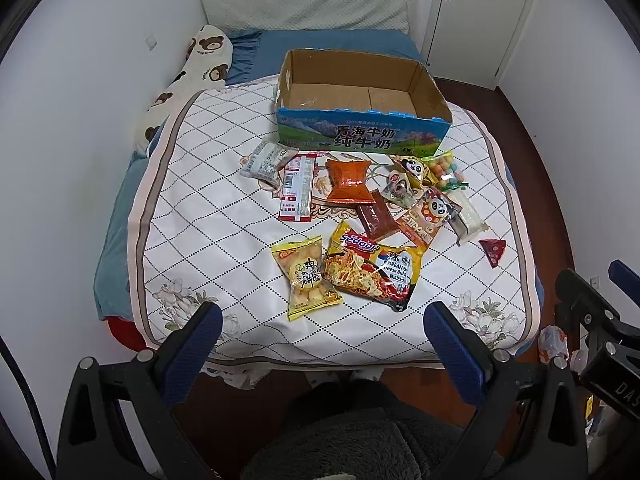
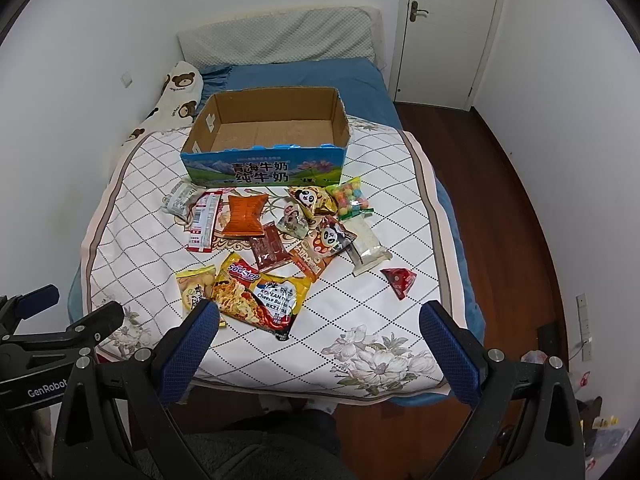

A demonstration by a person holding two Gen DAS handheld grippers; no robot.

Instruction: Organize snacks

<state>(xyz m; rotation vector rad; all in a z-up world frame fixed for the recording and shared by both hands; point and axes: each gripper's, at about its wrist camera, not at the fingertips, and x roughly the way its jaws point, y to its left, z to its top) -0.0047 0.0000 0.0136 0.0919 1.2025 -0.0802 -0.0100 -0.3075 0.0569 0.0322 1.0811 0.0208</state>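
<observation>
Bedroom; bed [image 1: 360, 340] with diamond-pattern quilt as work surface, white walls, door at far right.
Nearest: left gripper [image 1: 322, 320] and right gripper [image 2: 318, 320], both spread wide, empty, hovering above foot of bed; likely poised for first pick.
Mid-bed: loose snacks: Sedaap noodle packet [image 1: 370, 270], yellow packet [image 1: 306, 276] beside it, orange pouch [image 1: 348, 180], red triangular packet [image 2: 399, 280] lying apart.
Beyond: open milk carton box [image 1: 360, 136], empty, presumably intended container.
Right view alone shows floor clutter by wall; left view shows red item under bed edge.
</observation>
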